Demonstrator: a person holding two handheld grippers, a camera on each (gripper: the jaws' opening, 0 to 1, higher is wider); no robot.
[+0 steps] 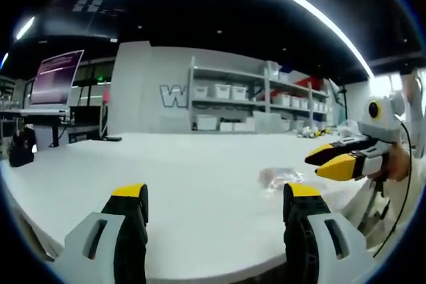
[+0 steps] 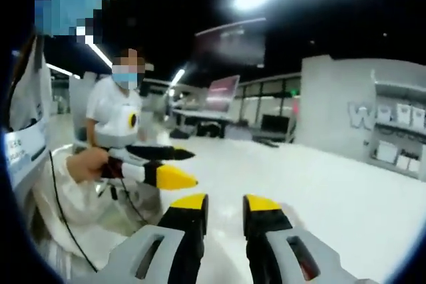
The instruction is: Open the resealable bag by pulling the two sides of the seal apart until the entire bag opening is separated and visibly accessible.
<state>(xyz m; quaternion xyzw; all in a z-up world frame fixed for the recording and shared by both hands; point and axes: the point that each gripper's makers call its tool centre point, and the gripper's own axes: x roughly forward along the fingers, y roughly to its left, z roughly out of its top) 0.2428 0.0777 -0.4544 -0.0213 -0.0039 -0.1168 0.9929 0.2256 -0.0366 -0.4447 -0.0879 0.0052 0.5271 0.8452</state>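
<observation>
From the left gripper view I see the clear bag lying flat on the white bench, sealed as far as I can tell, contents too faint to make out. My left gripper hovers short of it, jaws spread wide, holding nothing. My right gripper is nearly closed with a narrow gap, also with nothing in it. Shelves with white bins stand behind the bench. A monitor sits far left.
</observation>
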